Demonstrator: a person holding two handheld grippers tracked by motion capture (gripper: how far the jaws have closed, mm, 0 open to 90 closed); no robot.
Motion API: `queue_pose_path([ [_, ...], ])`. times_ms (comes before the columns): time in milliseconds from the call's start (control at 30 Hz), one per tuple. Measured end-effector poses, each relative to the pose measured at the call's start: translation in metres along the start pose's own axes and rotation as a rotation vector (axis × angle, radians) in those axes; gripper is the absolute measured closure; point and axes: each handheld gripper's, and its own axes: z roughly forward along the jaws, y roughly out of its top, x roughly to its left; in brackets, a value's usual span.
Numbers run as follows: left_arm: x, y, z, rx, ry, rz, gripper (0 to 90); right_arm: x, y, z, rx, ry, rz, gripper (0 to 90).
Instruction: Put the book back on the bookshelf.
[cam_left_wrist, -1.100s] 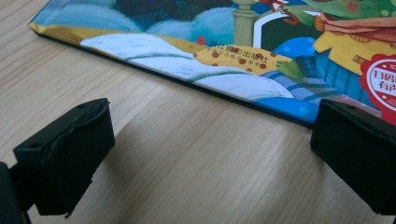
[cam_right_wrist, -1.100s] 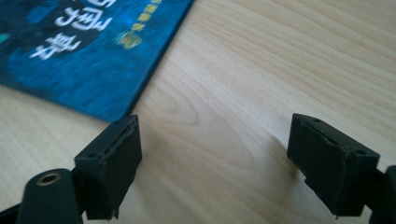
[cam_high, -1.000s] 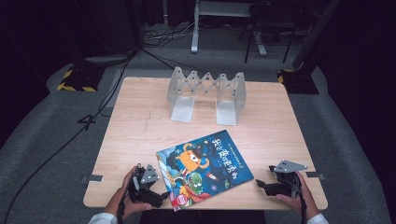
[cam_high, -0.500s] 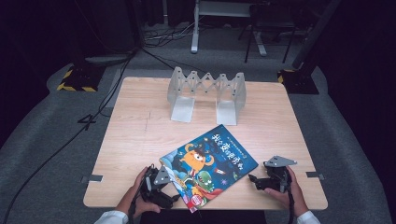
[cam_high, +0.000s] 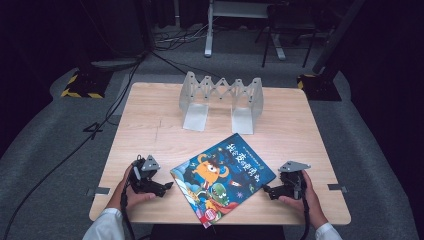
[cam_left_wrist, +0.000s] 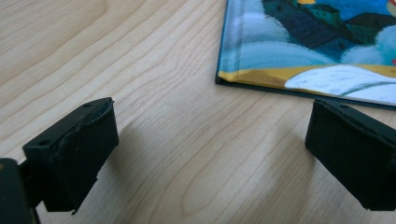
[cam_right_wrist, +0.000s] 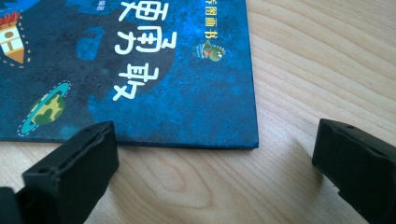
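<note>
In the high view the picture book (cam_high: 223, 176) lies tilted on the table (cam_high: 150, 135) near its 6 o'clock edge, one corner overhanging that edge, with the left gripper (cam_high: 164, 188) just off its 9 o'clock corner, the right gripper (cam_high: 266, 190) just off its 3 o'clock edge, and bare wood up to the grey folding rack (cam_high: 221, 101) at 12 o'clock. The left gripper view shows its jaws spread wide over bare wood, the book's spine corner (cam_left_wrist: 299, 51) at 1 o'clock, untouched, the rest cut off. The right gripper view shows jaws that have just been opening, now wide apart, nothing between them, the book's blue cover (cam_right_wrist: 154, 74) from 10 to 12 o'clock with its edge just ahead.
</note>
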Motion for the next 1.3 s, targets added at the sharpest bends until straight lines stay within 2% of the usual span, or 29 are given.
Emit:
queue_pose_path([
  [33, -0.007, 0.003, 0.003, 0.010, -0.047, 0.065, 0.6, 0.000, 0.000, 0.000, 0.000, 0.000, -0.001, 0.7],
  [100, -0.015, 0.007, 0.006, 0.014, -0.082, 0.106, 0.4, 0.000, 0.000, 0.000, -0.002, -0.001, 0.000, 0.7],
  [133, -0.015, 0.007, 0.006, 0.014, -0.082, 0.106, 0.4, 0.000, -0.001, 0.000, -0.004, -0.003, 0.000, 0.7],
  [167, -0.023, 0.011, 0.010, 0.012, -0.106, 0.132, 0.4, 0.001, -0.001, 0.000, -0.007, -0.008, 0.003, 0.8],
  [433, -0.028, 0.014, 0.013, 0.012, -0.108, 0.135, 0.6, -0.001, -0.004, -0.003, -0.016, -0.031, 0.032, 3.2],
  [500, -0.031, 0.014, 0.013, 0.010, -0.129, 0.150, 0.9, -0.001, -0.004, -0.003, -0.016, -0.038, 0.037, 4.1],
  [533, -0.035, 0.015, 0.013, 0.011, -0.154, 0.162, 1.3, -0.001, -0.004, -0.004, -0.021, -0.047, 0.044, 6.5],
  [600, -0.037, 0.015, 0.013, 0.008, -0.170, 0.160, 3.2, -0.001, -0.004, -0.004, -0.025, -0.044, 0.045, 7.6],
  [633, -0.041, 0.015, 0.012, -0.001, -0.203, 0.153, 3.2, -0.002, -0.004, -0.004, -0.027, -0.041, 0.041, 8.7],
  [667, -0.044, 0.015, 0.012, -0.002, -0.214, 0.156, 4.1, -0.001, -0.004, -0.004, -0.029, -0.036, 0.030, 10.1],
  [700, -0.052, 0.014, 0.012, 0.000, -0.206, 0.181, 4.6, -0.001, -0.002, -0.003, -0.031, -0.043, 0.032, 10.9],
  [800, -0.061, 0.010, 0.009, 0.005, -0.188, 0.195, 5.4, 0.001, 0.003, 0.000, -0.033, -0.072, 0.035, 12.0],
  [867, -0.063, 0.008, 0.007, 0.003, -0.191, 0.202, 6.1, 0.001, 0.006, 0.002, -0.032, -0.077, 0.030, 12.4],
  [933, -0.066, 0.003, 0.002, -0.010, -0.202, 0.192, 10.7, -0.001, 0.016, 0.010, -0.033, -0.091, 0.031, 14.7],
  [1067, -0.067, -0.001, -0.002, -0.016, -0.216, 0.179, 13.4, -0.002, 0.028, 0.021, -0.037, -0.104, 0.032, 15.4],
  [1100, -0.067, -0.002, -0.003, -0.017, -0.216, 0.186, 16.0, 0.000, 0.035, 0.023, -0.017, -0.093, 0.039, 22.8],
  [1133, -0.068, -0.003, -0.004, -0.016, -0.215, 0.189, 16.0, 0.000, 0.035, 0.023, -0.017, -0.093, 0.039, 22.8],
  [1167, -0.068, -0.004, -0.005, -0.018, -0.210, 0.191, 16.8, 0.006, 0.038, 0.021, 0.006, -0.092, 0.016, 27.4],
  [1200, -0.068, -0.005, -0.005, -0.023, -0.212, 0.188, 18.5, 0.028, 0.037, 0.016, 0.005, -0.166, -0.125, 32.8],
  [1233, -0.068, -0.005, -0.006, -0.023, -0.211, 0.189, 18.8, 0.034, 0.035, 0.014, -0.008, -0.186, -0.168, 33.5],
  [1267, -0.068, -0.005, -0.006, -0.023, -0.208, 0.184, 19.0, 0.039, 0.030, 0.012, -0.024, -0.176, -0.174, 33.5],
  [1300, -0.068, -0.005, -0.006, -0.023, -0.208, 0.184, 19.0, 0.039, 0.025, 0.009, -0.031, -0.127, -0.135, 32.8],
])
